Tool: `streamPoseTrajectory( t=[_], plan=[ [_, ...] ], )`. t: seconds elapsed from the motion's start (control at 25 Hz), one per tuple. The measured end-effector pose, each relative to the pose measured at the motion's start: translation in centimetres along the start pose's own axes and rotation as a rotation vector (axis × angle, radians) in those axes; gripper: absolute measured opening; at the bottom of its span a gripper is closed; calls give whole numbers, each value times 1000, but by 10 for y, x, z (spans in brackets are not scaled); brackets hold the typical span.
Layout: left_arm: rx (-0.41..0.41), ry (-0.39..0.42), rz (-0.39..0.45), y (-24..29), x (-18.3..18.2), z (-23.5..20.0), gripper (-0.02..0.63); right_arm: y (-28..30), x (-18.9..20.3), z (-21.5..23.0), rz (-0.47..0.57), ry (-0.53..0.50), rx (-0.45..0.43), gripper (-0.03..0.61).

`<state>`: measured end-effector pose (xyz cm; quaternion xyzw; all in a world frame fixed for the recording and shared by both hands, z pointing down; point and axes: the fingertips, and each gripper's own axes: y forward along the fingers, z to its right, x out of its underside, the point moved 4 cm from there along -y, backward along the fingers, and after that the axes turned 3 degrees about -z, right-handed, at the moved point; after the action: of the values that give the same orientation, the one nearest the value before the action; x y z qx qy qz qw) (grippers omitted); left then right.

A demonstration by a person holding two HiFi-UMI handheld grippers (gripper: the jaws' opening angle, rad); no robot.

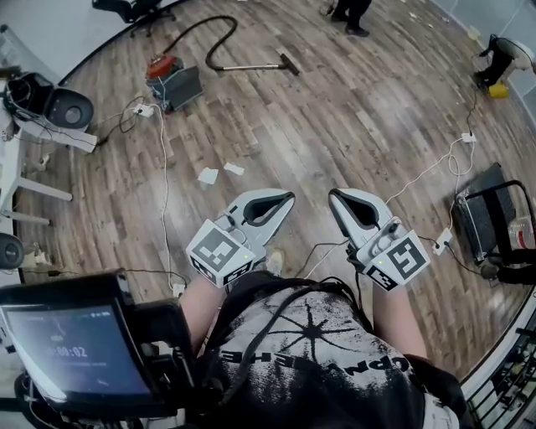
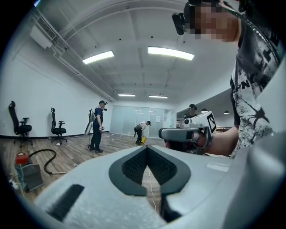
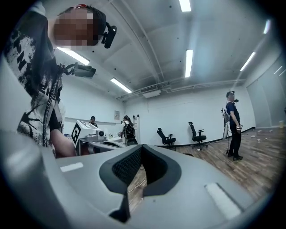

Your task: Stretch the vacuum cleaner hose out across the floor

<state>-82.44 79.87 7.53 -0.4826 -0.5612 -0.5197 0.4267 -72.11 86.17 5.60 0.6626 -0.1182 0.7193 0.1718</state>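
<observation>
The vacuum cleaner (image 1: 172,80), red on top with a grey body, stands far off on the wood floor at the upper left. Its black hose (image 1: 205,38) loops behind it and runs to a wand with a floor head (image 1: 289,64). In the left gripper view the vacuum cleaner (image 2: 24,172) and hose (image 2: 47,159) show low at the left. My left gripper (image 1: 289,197) and right gripper (image 1: 333,194) are held close to my body, far from the hose. Both are shut with nothing between the jaws. Each gripper view shows the other gripper beside it.
White cables (image 1: 163,167) and paper scraps (image 1: 208,176) lie on the floor ahead. A black case (image 1: 490,218) sits at the right, a desk leg (image 1: 33,188) at the left, an office chair (image 1: 134,8) at the back. Other people stand around the room (image 2: 97,127).
</observation>
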Motion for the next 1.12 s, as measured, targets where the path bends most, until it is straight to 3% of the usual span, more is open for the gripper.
streamPoseTrajectory(
  t=[0.36,0.6,0.76,1.12],
  plan=[
    [18,-26,-10,-9,-1,-109,2,105,-9,30,-50,-13,-6,8],
    [59,-51,4,-7,17,-123,2,121,4,37,-66,-20,11,8],
    [77,-43,-36,8,21,-138,2,131,3,56,-31,21,21,8],
    [16,-46,-37,64,-4,-174,2,143,-18,135,-1,20,-22,8]
  ],
)
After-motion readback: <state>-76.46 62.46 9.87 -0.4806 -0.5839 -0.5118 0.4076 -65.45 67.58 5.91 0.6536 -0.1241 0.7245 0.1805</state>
